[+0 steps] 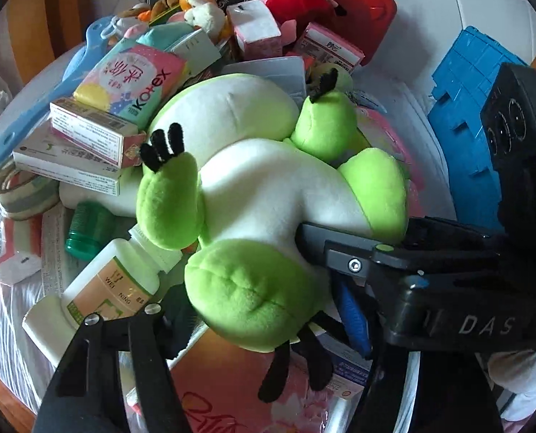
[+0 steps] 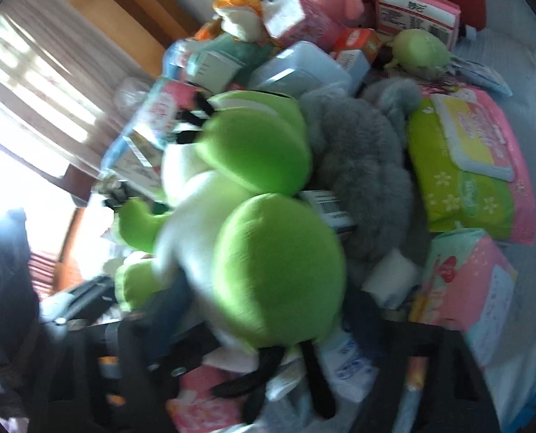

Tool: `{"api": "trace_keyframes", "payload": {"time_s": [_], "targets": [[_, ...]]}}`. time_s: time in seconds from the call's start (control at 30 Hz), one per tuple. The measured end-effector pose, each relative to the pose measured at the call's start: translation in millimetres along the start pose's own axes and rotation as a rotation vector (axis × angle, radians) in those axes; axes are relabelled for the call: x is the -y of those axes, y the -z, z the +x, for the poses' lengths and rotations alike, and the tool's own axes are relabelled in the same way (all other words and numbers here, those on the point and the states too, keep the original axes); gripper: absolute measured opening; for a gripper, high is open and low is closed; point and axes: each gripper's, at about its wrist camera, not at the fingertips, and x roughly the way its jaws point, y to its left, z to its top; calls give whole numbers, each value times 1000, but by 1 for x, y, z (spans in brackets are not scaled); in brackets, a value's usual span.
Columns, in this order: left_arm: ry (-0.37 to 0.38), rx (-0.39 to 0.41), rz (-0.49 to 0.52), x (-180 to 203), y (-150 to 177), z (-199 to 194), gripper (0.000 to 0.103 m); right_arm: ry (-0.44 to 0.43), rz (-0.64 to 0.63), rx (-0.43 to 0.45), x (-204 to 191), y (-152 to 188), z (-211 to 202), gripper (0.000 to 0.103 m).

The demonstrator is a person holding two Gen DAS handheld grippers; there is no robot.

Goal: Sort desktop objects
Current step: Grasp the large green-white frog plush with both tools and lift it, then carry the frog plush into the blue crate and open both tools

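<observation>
Right gripper [image 1: 304, 249] pinching the soft green and white frog plush toy [image 1: 253, 187] at the leg; lift slowly, clear of the white medicine bottle [image 1: 101, 292] at left; left gripper's [image 1: 253, 353] state impossible to tell.

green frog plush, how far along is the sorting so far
Barely started. Nothing looks sorted: the Kotex pack, medicine boxes and white pill bottle lie jumbled in one pile. In hand: the right gripper reaches into the green frog plush, though whether it is clamped is hidden. The left gripper holds nothing. Everything else is left.
</observation>
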Motion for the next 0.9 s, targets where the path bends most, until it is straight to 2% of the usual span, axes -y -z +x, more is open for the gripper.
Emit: {"api": "trace_keyframes", "payload": {"time_s": [0.1, 0.27, 0.47, 0.7, 0.9], "targets": [[-10, 31, 5, 3, 2, -12, 57, -6, 7, 25, -2, 2, -8, 64], [1, 95, 26, 10, 3, -43, 55, -26, -14, 88, -11, 6, -37, 59], [-1, 210, 81, 31, -5, -90, 55, -43, -34, 186, -27, 6, -81, 58], [-3, 370, 185, 69, -15, -153, 55, -48, -72, 346, -48, 6, -158, 57], [52, 500, 299, 114, -17, -204, 55, -2, -75, 512, -58, 17, -238, 57]]}}
